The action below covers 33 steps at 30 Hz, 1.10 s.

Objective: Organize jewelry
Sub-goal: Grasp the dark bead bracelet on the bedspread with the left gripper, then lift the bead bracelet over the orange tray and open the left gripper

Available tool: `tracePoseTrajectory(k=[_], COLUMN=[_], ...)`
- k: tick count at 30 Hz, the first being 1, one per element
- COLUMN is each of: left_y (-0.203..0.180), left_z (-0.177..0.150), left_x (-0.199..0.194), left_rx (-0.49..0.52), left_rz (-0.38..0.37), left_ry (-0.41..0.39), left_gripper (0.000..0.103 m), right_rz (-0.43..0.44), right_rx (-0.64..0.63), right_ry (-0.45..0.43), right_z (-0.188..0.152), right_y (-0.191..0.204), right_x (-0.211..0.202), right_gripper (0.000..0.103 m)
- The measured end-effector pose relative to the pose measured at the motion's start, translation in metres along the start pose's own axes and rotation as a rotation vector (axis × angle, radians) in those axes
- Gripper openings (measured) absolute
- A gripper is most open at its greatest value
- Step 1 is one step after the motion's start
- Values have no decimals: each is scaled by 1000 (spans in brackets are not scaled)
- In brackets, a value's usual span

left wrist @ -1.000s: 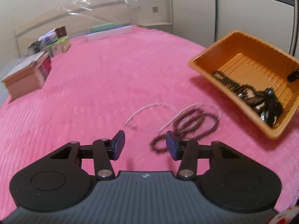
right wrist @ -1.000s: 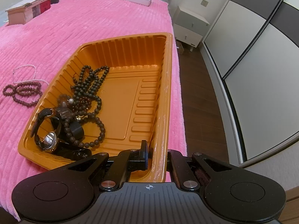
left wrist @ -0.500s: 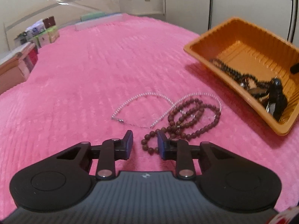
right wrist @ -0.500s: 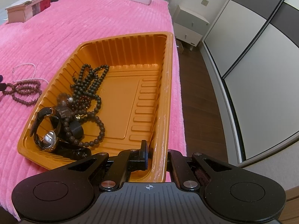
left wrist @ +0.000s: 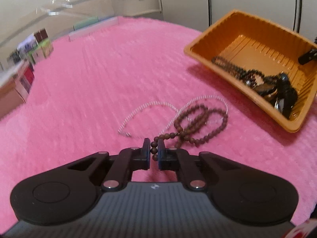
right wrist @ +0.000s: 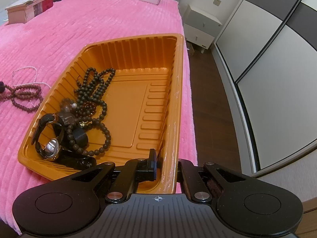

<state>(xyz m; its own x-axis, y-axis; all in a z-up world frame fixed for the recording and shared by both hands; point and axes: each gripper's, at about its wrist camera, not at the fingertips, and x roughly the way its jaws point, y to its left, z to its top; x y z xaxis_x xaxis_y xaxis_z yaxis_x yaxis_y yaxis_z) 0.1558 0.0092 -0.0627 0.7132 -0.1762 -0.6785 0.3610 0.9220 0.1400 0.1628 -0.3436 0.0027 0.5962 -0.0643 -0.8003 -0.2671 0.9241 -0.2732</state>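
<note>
Left wrist view: the left gripper (left wrist: 154,152) jaws have just been closing and are pinching the brown wooden bead string (left wrist: 198,123) lying on the pink bed (left wrist: 99,83), ready for lifting into the orange plastic tray (right wrist: 174,91), which the right gripper (right wrist: 166,164) is clamping.

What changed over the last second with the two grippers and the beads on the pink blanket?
The left gripper moved in on the brown bead strand and its jaws have just been closing; they now pinch the strand's near end. The right gripper stayed clamped on the orange tray wall. The clear bead necklace, the dark beads and the watch in the tray lie as before.
</note>
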Motion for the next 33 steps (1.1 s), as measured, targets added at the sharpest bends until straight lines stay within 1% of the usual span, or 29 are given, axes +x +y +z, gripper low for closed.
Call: tracePoseTrajectory(k=[10,15,20,25,29,33], left_y=[18,29,39,46,48,49], left_z=[52,73,84,90,95,101], left_x=[-60,-80,-91,-94,-97,-100], left_rx=[94,130,143,148,155,143], left_rz=[20,36,46,43,36,5], left_ry=[-134,-177,-195,-197,-200,-207], left_gripper=[6,6,6,6,6,6], right_rz=[1,1,1,2,1,2], right_rx=[-7,-10,-11,-11,-11,-12], right_ry=[-9,-12,-12,-12,-12,-13], right_z=[0,1,1,1,1,2], right_y=[1,1,1,1,1,0], right_x=[-5,-6,-7,-7,-7,-7], right_gripper=[5,5,5,5,4,4])
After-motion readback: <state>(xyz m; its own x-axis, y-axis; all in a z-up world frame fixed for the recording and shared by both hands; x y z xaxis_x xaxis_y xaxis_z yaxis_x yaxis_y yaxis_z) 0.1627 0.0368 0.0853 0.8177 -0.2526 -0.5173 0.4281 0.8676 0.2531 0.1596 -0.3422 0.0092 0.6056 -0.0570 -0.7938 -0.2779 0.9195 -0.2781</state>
